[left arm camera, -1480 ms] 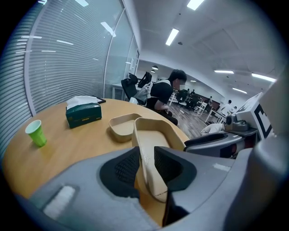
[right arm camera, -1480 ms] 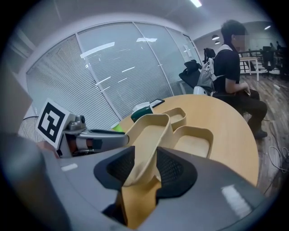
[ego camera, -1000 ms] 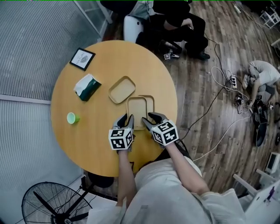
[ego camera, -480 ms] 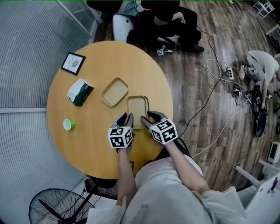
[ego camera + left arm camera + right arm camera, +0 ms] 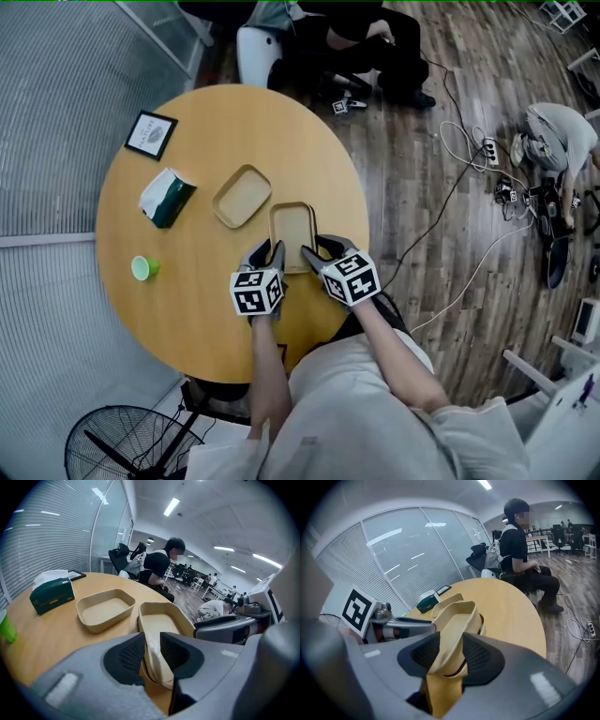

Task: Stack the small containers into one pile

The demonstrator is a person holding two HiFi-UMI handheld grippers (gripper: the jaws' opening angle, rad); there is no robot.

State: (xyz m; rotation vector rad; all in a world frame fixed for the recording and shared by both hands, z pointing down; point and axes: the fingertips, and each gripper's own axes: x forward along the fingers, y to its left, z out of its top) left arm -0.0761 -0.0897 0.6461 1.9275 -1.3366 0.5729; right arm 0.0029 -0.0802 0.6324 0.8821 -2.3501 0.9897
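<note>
Gripping the near beige oblong plastic container [image 5: 292, 230], my left gripper [image 5: 267, 253] and right gripper [image 5: 319, 249] jaws pinch its rim.

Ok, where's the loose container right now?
Head view: the loose container sits on the table, just up-left of the gripped container, right of the tissue box.

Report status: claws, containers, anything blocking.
Left claw and right claw both shut on the near container, at its near rim. Second container sits apart, not yet stacked. Nothing between the two.
</note>
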